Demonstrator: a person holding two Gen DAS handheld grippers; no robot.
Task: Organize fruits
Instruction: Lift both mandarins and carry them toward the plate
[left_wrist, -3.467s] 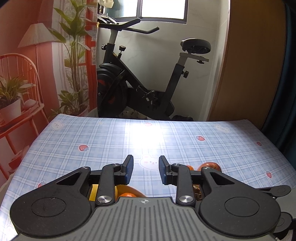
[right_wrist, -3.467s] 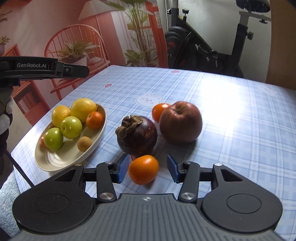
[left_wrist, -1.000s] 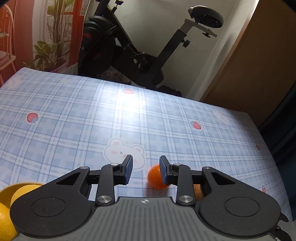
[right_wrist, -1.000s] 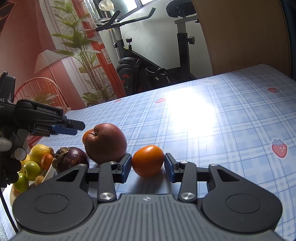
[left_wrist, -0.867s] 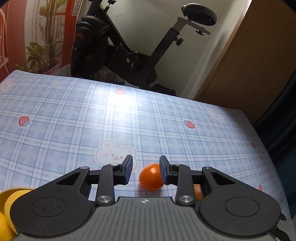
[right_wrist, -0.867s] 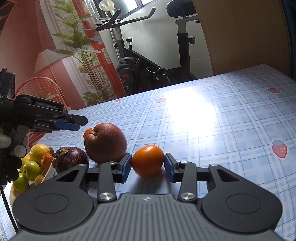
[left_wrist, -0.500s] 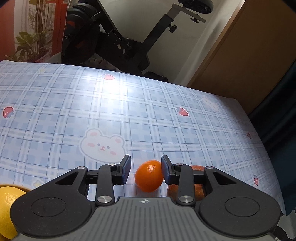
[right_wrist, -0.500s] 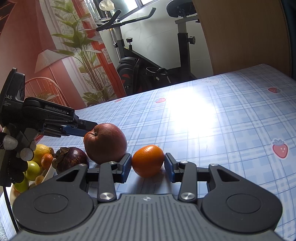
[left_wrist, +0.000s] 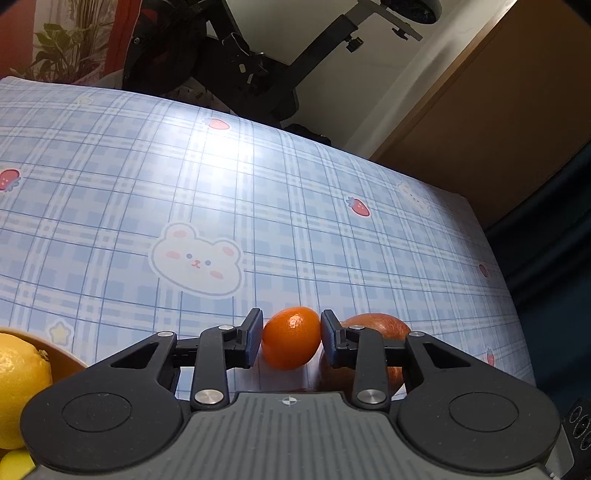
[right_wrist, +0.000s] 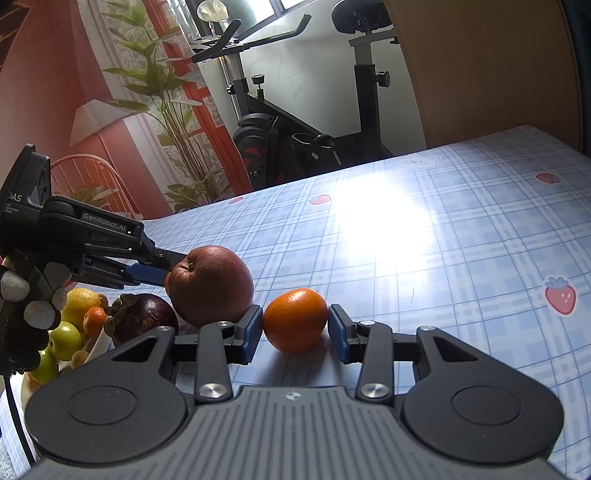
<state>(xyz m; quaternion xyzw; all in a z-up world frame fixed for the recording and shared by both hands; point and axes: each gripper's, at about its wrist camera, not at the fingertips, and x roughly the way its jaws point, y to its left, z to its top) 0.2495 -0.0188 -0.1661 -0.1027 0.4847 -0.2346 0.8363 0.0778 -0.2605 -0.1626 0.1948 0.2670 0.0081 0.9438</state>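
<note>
L gripper (left_wrist: 291, 334): jaws closing, nearly shut, pads on both flanks of the small oval orange mandarin (left_wrist: 291, 343), which lies on the blue checked tablecloth (left_wrist: 258, 184). The big red apple (left_wrist: 373, 323) touches it at 3 o'clock.

R gripper (right_wrist: 295, 326): narrow grip on the round orange tangerine (right_wrist: 295, 317), w/ the apple at its 10 o'clock.

Risks: glossy round skin, so an off-centre pinch may squirt the fruit out. L's outer finger may nudge the apple & roll it into the dark purple mangosteen (right_wrist: 144, 317). A hard squeeze could bruise the peel.

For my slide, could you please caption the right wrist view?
Right gripper pads bracket a small round orange tangerine on the blue plaid tablecloth, beside a large red apple.
</note>
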